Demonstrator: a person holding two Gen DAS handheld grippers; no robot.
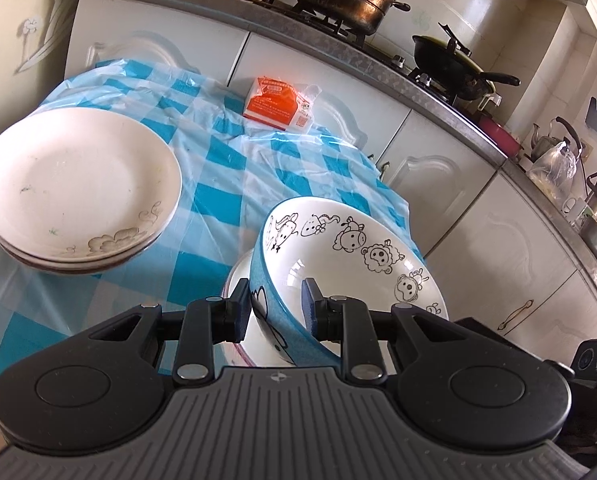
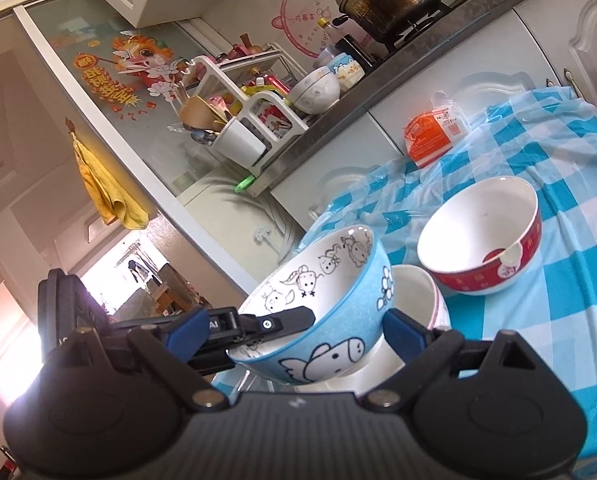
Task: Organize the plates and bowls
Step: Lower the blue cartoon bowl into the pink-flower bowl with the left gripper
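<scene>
Left wrist view: the left gripper [image 1: 276, 306] pinches the rim of the blue bowl [image 1: 350, 256], one finger inside, one outside; the bowl sits tilted over a white bowl [image 1: 234, 280]. Stacked plates [image 1: 78, 188] lie to the left on the checked cloth [image 1: 226, 168].

Right wrist view: the right gripper [image 2: 294, 330] is spread wide, its fingers flanking the blue bowl [image 2: 322, 320], seemingly not touching. A red bowl [image 2: 486, 236] stands beyond.

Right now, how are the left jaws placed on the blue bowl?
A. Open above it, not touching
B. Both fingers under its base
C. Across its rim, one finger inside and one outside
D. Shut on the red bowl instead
C: in the left wrist view the left gripper straddles the rim of the tilted blue bowl, one finger inside against the white interior and one outside on the blue wall.
</scene>
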